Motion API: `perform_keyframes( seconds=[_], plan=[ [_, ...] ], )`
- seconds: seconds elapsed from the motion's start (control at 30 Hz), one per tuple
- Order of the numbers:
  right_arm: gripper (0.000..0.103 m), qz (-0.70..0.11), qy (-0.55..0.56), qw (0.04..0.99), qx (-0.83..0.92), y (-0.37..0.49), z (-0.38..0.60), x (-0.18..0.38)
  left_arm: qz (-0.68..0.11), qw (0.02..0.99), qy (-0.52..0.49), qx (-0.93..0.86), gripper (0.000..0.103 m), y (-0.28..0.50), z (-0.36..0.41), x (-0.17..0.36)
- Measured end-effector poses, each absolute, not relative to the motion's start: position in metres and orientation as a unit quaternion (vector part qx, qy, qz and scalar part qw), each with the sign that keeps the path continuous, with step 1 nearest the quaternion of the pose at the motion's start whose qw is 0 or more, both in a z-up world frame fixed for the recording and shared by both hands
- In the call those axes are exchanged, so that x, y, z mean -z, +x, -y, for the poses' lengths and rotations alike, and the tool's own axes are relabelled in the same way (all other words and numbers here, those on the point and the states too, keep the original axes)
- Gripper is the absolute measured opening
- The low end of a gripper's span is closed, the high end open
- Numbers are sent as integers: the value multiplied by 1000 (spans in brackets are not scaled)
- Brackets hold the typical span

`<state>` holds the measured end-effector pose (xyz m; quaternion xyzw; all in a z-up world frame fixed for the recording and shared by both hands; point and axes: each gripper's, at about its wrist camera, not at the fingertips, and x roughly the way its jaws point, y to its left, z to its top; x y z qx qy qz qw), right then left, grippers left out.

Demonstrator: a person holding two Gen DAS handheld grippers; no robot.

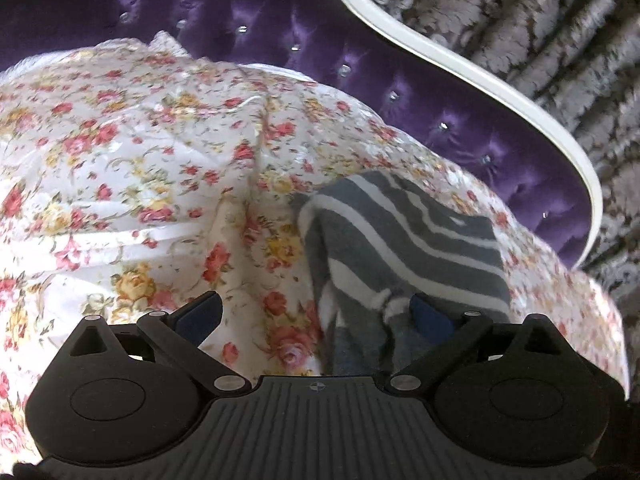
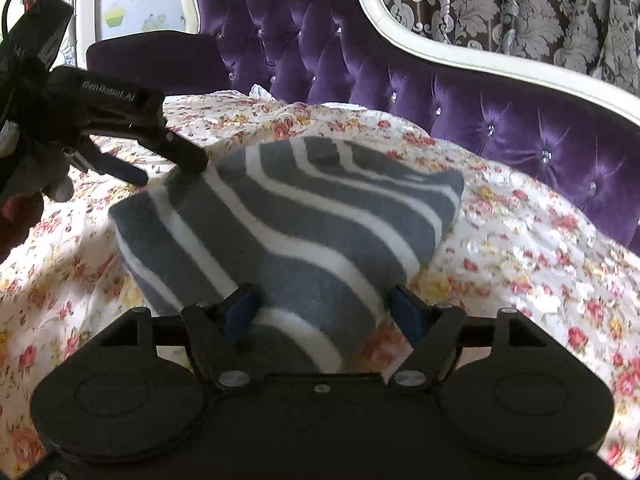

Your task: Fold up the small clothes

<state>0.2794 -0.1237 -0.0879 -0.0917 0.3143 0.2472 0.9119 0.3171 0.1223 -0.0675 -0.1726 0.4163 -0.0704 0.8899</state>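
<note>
Closest to my right camera, the right gripper (image 2: 324, 308) has its two fingers set apart, with the near end of one grey-and-white striped garment (image 2: 296, 216) lying between them; neither blue pad (image 2: 240, 312) presses the cloth that I can see. I count a single garment, two grippers, and one flowered bedspread (image 2: 520, 264) beneath everything. From this view the garment lies on the bedspread near the middle of the bed, its long axis running from my right fingers away toward the purple tufted headboard (image 2: 460, 92), its stripes curving across it.

On my left camera, the left gripper (image 1: 316, 312) also has its fingers spread wide. Its right-hand finger (image 1: 430, 316) sits against a bunched edge of the garment (image 1: 404, 232), while the other finger (image 1: 200, 312) hangs over bare bedspread (image 1: 120, 152). From the right view, the left gripper (image 2: 168, 160) touches the garment's far left corner, which looks slightly raised there
</note>
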Motion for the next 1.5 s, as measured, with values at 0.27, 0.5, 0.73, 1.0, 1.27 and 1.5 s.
perform_keyframes(
  seconds=[0.27, 0.5, 0.73, 1.0, 1.27, 1.5],
  plan=[
    [76, -333, -46, 907, -254, 281, 135, 90, -456, 879, -130, 49, 102, 312, -127, 84],
    [76, -358, -14, 895, -264, 279, 146, 90, -470, 877, -81, 53, 102, 303, -123, 81],
    [81, -381, 9, 886, -265, 282, 163, 82, -478, 877, -12, 49, 100, 293, -128, 64],
    [86, -356, 121, 890, -257, 318, 187, 71, -432, 856, -255, 123, 100, 295, -163, 53],
    [89, -380, 279, 842, -262, 369, 197, 99, -465, 839, -235, 157, 100, 303, -122, 76],
    [91, -388, 288, 832, -273, 379, 188, 117, -465, 845, -214, 154, 100, 302, -114, 82]
  ],
)
